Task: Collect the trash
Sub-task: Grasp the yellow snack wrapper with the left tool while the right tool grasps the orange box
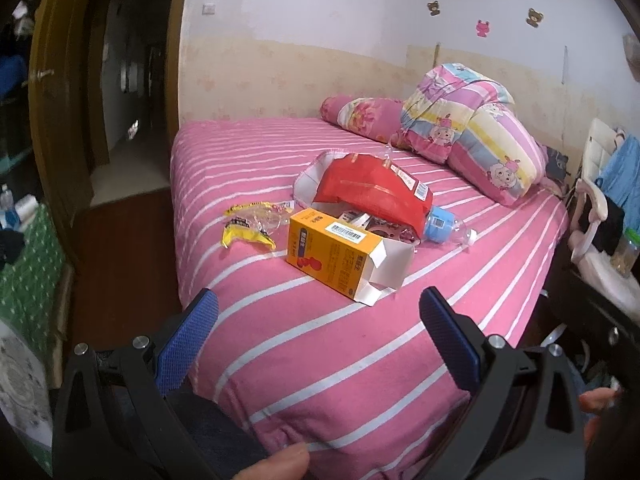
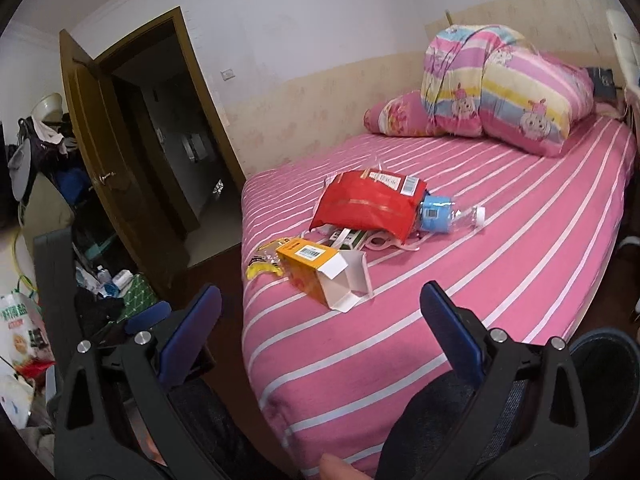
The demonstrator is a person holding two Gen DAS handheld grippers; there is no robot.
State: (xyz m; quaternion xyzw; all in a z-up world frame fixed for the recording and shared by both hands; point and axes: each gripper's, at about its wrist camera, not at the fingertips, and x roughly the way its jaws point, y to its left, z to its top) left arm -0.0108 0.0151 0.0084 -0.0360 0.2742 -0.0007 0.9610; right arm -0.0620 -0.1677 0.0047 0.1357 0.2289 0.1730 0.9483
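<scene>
A bedroom, seen from two hand-held grippers held just off the foot of a bed (image 1: 320, 360) covered in a pink sheet with white stripes. The left hand-held gripper (image 1: 319, 314) has its blue pads spread wide apart and holds nothing. The right hand-held gripper (image 2: 321, 314) is likewise spread wide and empty.

The trash lies in a loose cluster on the bed, at 12 o'clock from both grippers. Nearest is an orange box (image 1: 340, 256) on its side, its white end flaps open toward the grippers. At its 9 o'clock lies a yellow wrapper (image 1: 248, 230). Behind the box, a red bag (image 1: 370, 190) slumps over smaller scraps, and a clear plastic bottle (image 1: 446, 228) with a blue label pokes out at the bag's 3 o'clock. A folded quilt (image 1: 472, 128) sits well beyond, near the wall. A dark round bin (image 2: 600, 384) shows at 4 o'clock in the right view.

Nothing looks collected yet. The box seems the sensible first pick: close across its solid body, not the flimsy flaps, and squeeze gently so the card does not crush.
</scene>
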